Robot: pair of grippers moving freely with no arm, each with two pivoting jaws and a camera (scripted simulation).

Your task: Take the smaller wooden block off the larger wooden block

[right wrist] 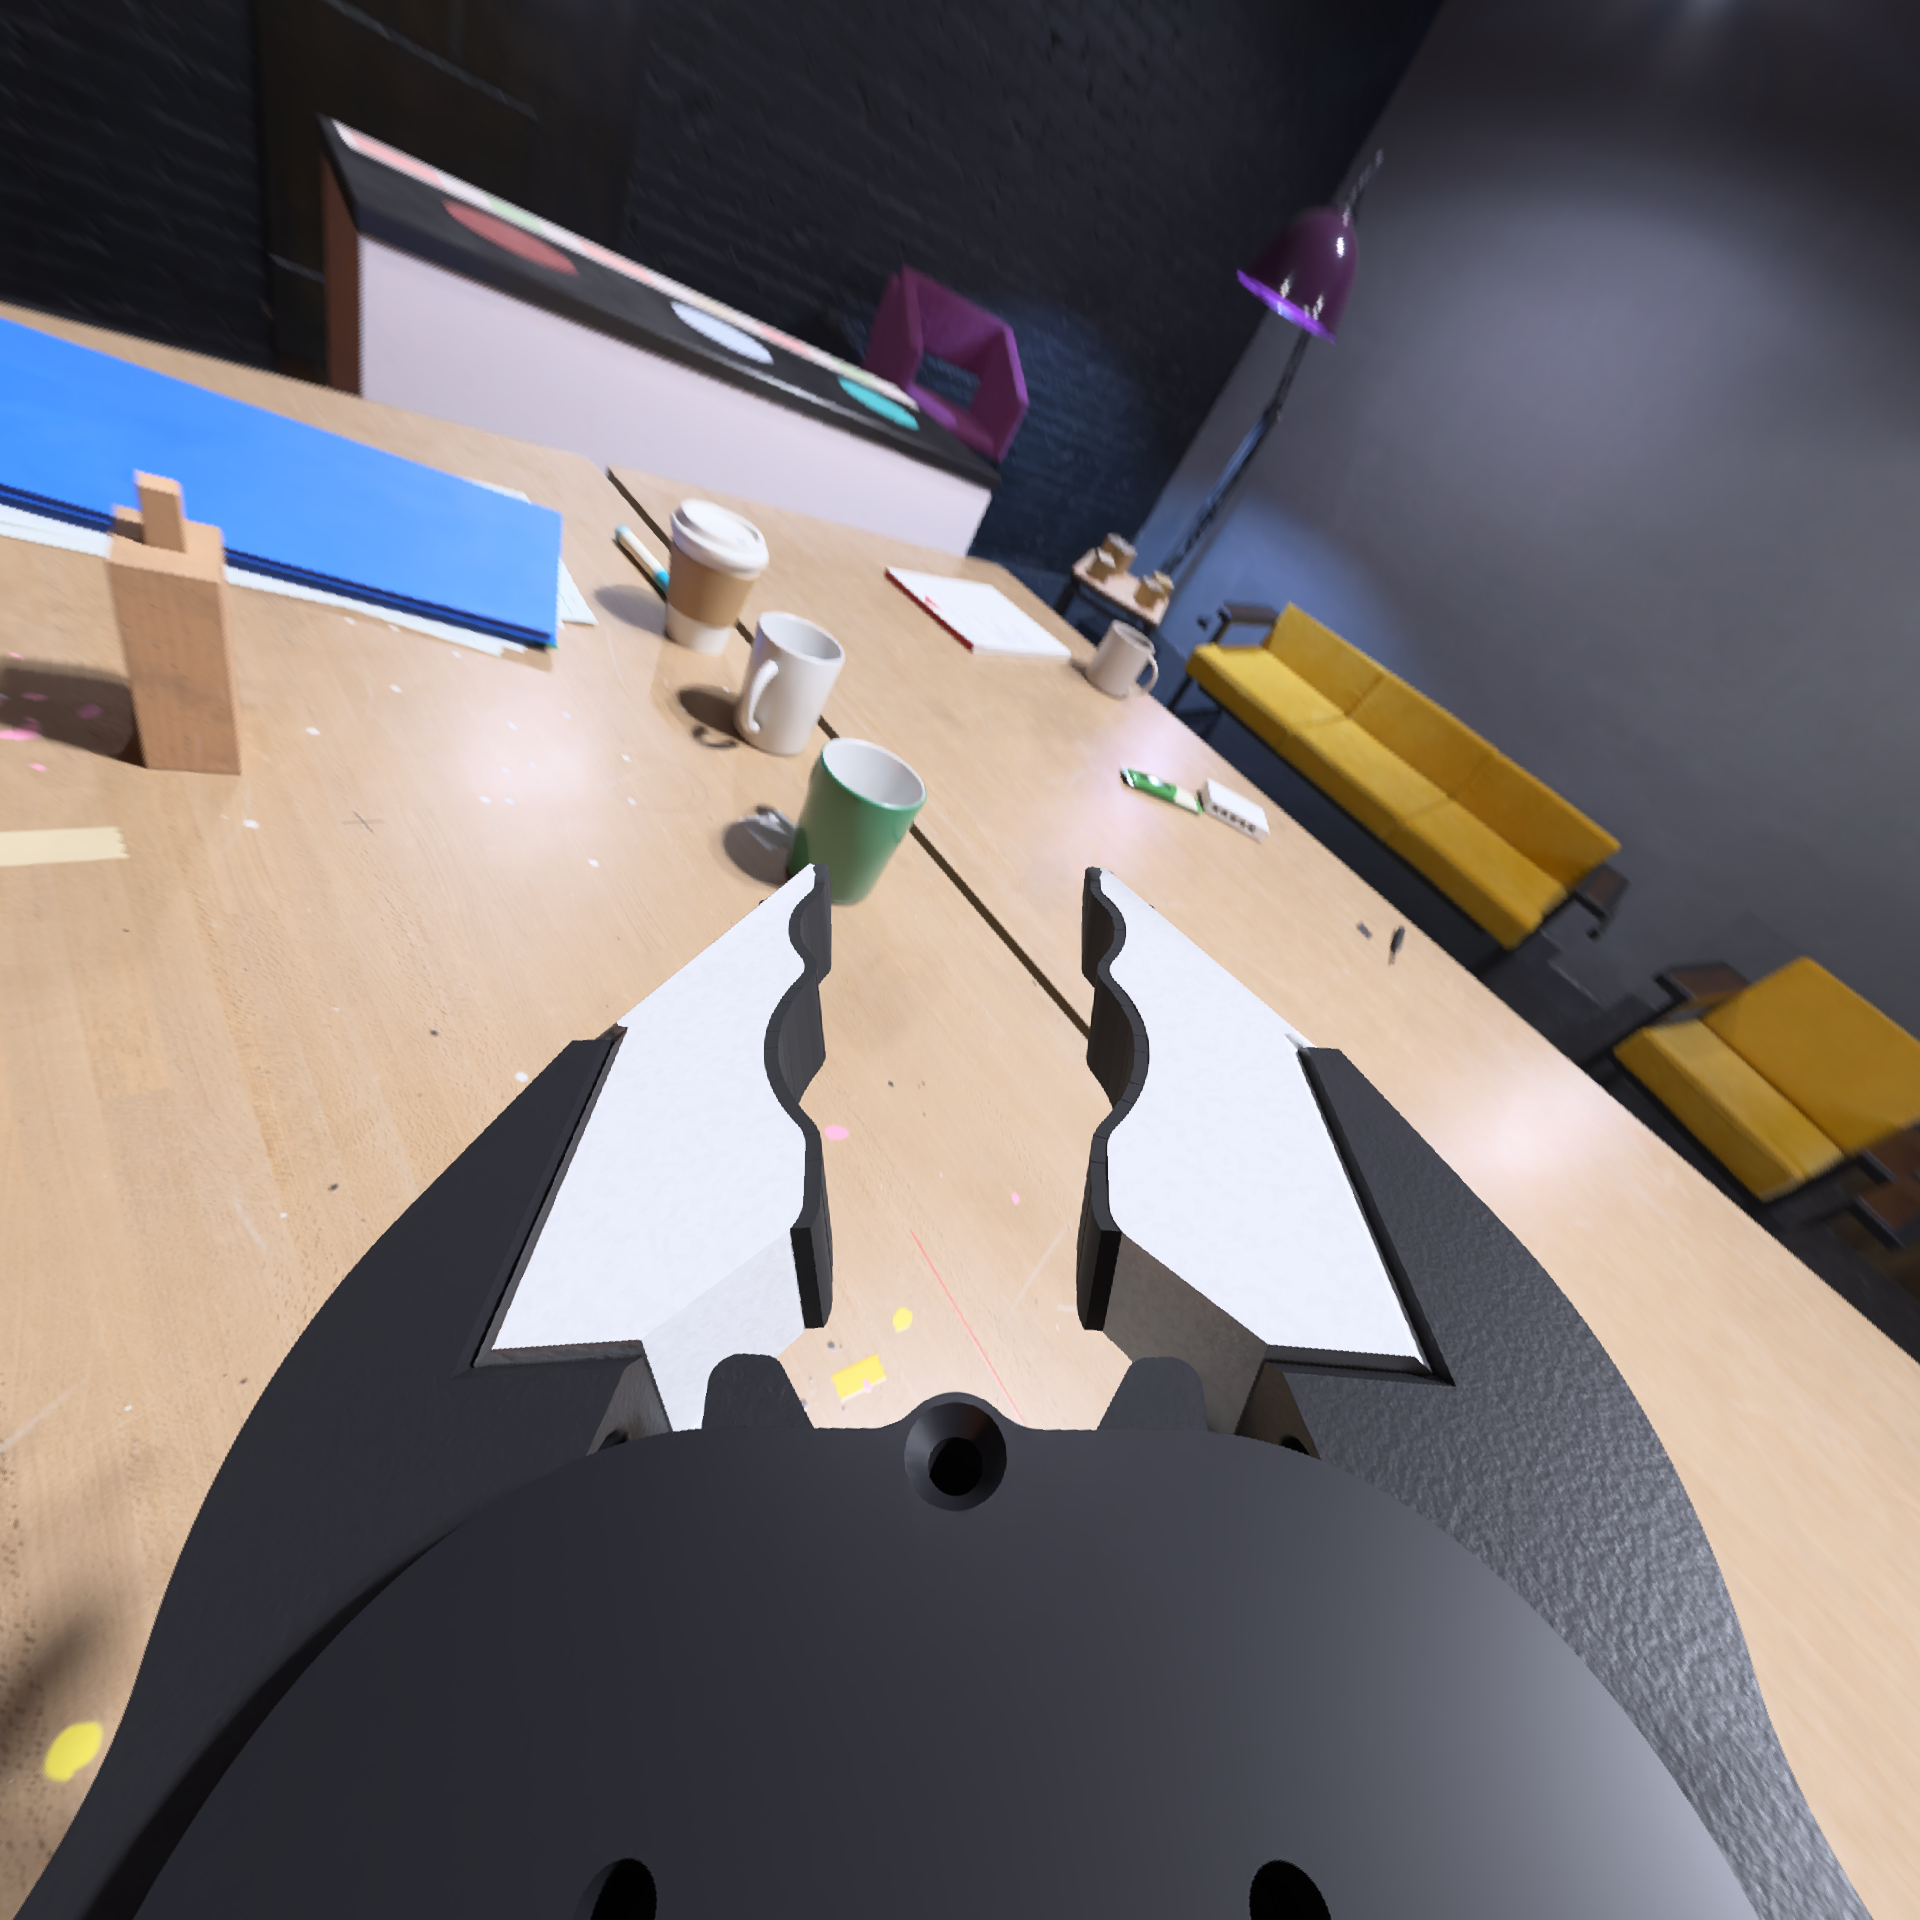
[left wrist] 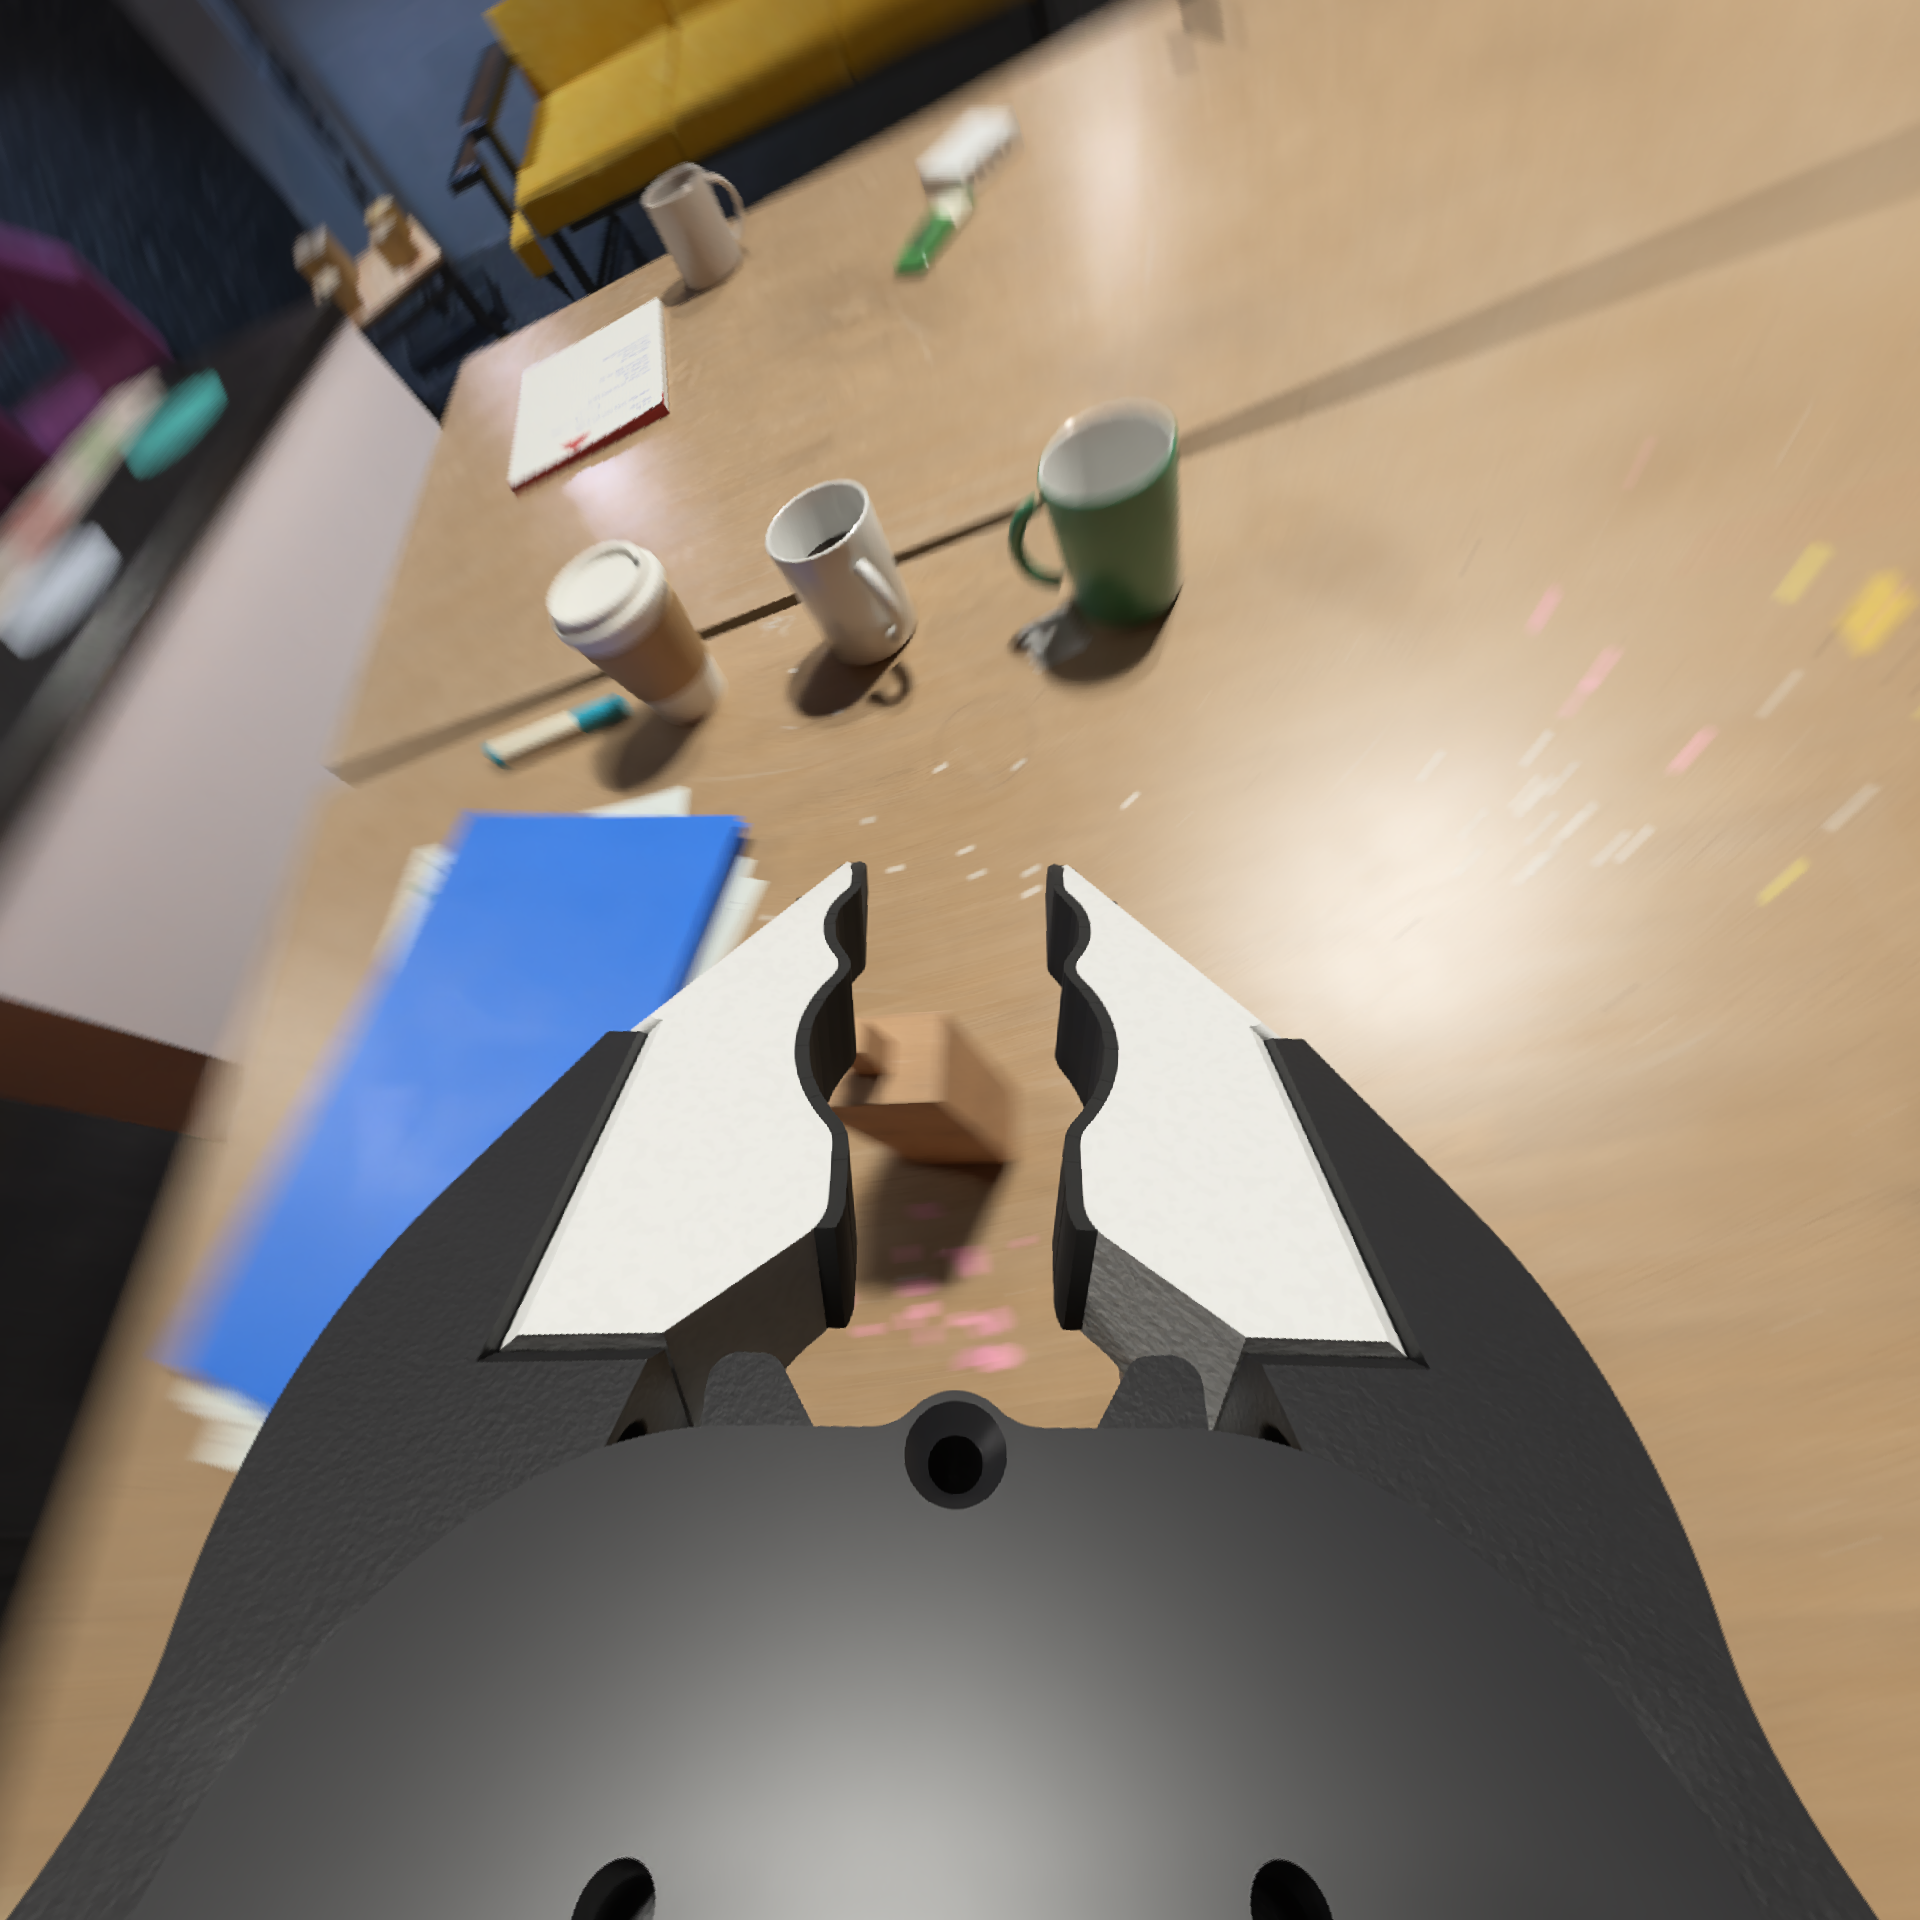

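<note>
The larger wooden block (right wrist: 177,665) stands upright on the table at the far left of the right wrist view. The smaller wooden block (right wrist: 164,509) stands on its top. In the left wrist view both lie below, between my fingers: the smaller block (left wrist: 899,1044) sits close to the left finger, on the larger block (left wrist: 935,1127). My left gripper (left wrist: 956,878) is open and empty, hovering above the blocks without touching them. My right gripper (right wrist: 954,883) is open and empty, over the table well to the right of the blocks.
A blue folder (left wrist: 468,1039) on papers lies left of the blocks. Beyond them stand a paper coffee cup (left wrist: 629,629), a white mug (left wrist: 836,571) and a green mug (left wrist: 1112,514), with a marker (left wrist: 556,730) nearby. A notebook (left wrist: 592,395) and beige mug (left wrist: 694,223) are farther off.
</note>
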